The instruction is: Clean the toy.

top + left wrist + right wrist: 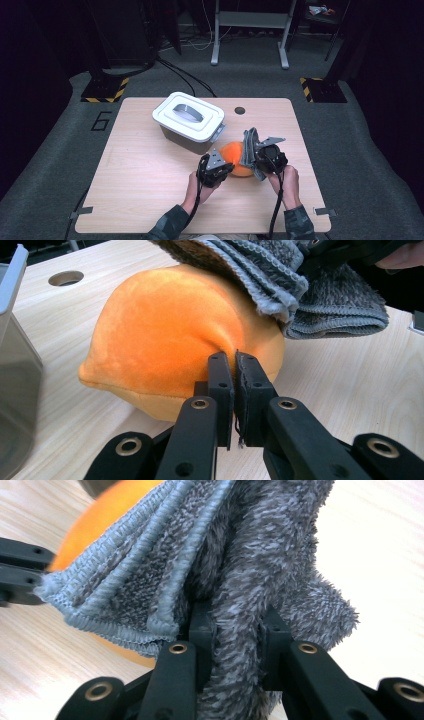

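Observation:
An orange plush toy lies on the wooden table, just in front of a lidded box. In the left gripper view my left gripper is shut, its tips pinching a fold of the orange plush toy's skin low on its side. My right gripper is shut on a folded grey fluffy cloth, which drapes over the top and right side of the plush toy. From above, the left gripper and right gripper flank the toy, with the cloth between them.
A grey box with a white lid stands at the table's middle back, close behind the toy; its wall shows at the left of the left gripper view. A round hole sits near the far edge. Bare wood stretches to the left and front.

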A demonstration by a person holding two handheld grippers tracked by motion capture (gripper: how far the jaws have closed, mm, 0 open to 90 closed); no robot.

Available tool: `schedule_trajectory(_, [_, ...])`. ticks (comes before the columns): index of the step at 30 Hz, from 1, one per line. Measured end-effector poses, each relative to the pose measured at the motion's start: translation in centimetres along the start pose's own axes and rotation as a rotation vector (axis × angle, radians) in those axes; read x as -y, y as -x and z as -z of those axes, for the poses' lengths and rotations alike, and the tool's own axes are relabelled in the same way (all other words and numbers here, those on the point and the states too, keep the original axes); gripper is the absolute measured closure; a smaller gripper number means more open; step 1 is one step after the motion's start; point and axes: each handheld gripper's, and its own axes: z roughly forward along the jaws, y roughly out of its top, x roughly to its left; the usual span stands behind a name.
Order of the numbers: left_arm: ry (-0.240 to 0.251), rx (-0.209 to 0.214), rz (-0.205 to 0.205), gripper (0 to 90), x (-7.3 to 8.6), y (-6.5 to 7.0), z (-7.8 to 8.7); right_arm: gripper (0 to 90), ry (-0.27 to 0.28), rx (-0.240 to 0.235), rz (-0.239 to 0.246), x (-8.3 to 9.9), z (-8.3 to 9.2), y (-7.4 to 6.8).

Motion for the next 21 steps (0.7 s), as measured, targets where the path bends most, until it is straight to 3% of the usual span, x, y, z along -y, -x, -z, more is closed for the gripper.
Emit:
schedule_trajectory(13, [-0.012,0.011,0.003,86.2,0.2,-0.2,-0.1,73.9,-0.067,0.033,-0.079,2.1,-2.3,2.6])
schedule_trajectory(18, [-0.012,0.008,-0.001,86.1,0.4,-0.3,-0.1,73.8,-0.140,0.040,-0.119,3.1,-4.0,3.2])
schedule_trajectory(21, [-0.016,0.012,0.003,86.1,0.4,-0.4,0.0,73.7,-0.169,0.020,-0.126,3.8,-5.4,3.4])
